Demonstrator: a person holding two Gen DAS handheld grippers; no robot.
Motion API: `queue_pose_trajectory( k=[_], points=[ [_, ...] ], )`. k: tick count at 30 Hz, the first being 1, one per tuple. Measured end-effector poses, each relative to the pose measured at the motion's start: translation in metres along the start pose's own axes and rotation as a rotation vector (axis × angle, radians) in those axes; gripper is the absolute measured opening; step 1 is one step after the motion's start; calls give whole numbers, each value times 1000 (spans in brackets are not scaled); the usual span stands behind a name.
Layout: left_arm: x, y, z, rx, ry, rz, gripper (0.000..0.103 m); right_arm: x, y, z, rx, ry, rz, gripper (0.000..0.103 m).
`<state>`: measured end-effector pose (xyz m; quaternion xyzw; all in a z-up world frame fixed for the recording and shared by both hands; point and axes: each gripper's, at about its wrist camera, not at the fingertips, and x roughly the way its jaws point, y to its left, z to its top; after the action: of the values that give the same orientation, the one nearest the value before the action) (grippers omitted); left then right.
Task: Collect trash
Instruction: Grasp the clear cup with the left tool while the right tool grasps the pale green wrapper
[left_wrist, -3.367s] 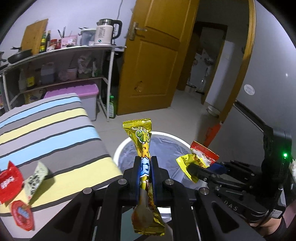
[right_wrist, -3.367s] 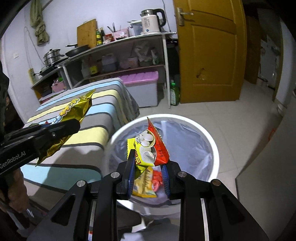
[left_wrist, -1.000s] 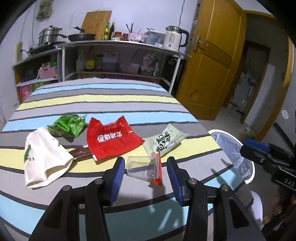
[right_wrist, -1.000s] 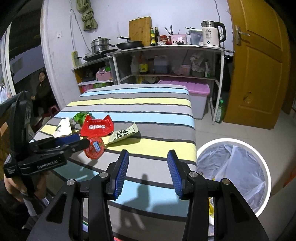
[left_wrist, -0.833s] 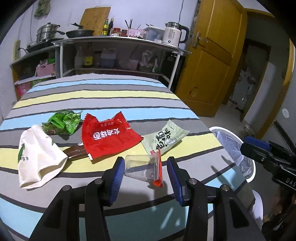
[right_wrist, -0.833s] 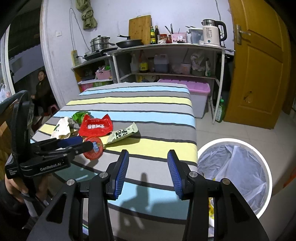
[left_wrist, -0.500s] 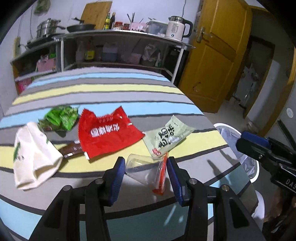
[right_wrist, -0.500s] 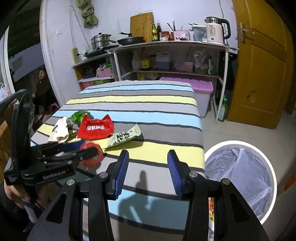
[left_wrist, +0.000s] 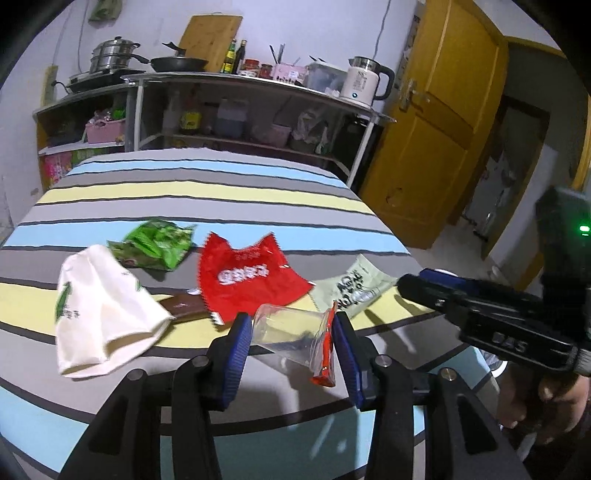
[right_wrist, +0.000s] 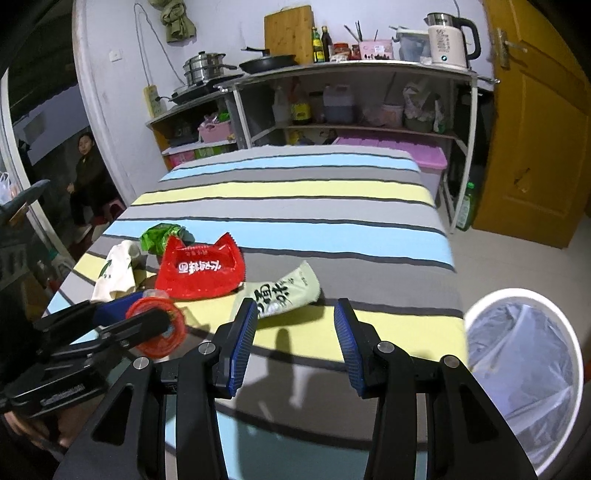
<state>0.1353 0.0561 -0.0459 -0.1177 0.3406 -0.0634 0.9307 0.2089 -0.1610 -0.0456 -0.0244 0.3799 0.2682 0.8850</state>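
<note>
On the table the trash lies in a loose row. A paper bag is farthest left, with a crumpled wrapper just behind it. To their right lies a flat packet, then a long pouch. A plastic cup lies on its side nearest, before the packet. A bin stands on the floor right of the table. Shelves stand far behind.

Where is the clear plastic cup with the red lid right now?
Left wrist view: the clear plastic cup with the red lid lies on the striped tablecloth between the left hand-held gripper fingers, just below the red snack wrapper.
</note>
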Motion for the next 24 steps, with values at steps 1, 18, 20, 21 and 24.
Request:
queue_pose_trajectory(
  k=[1, 18, 20, 21, 24],
  points=[
    [-2, 3, 1, -2, -5, 0, 45, 6, 1, 2, 1, 8, 0, 44],
    [-4, 27, 4, -30, -27, -6, 45, 47, 10, 12, 8, 91, -37, 13],
    [-5, 26, 4, -27, -28, -2, 45, 44, 11, 12, 8, 74, -39, 9],
    [-5, 25, 4, -26, -29, 0, 45, 41, 11, 12, 9, 64, -39, 8],
    [-7, 23, 5, -19, -33, 7, 45, 32, 12, 13, 8, 39, -35, 4]
  ],
)
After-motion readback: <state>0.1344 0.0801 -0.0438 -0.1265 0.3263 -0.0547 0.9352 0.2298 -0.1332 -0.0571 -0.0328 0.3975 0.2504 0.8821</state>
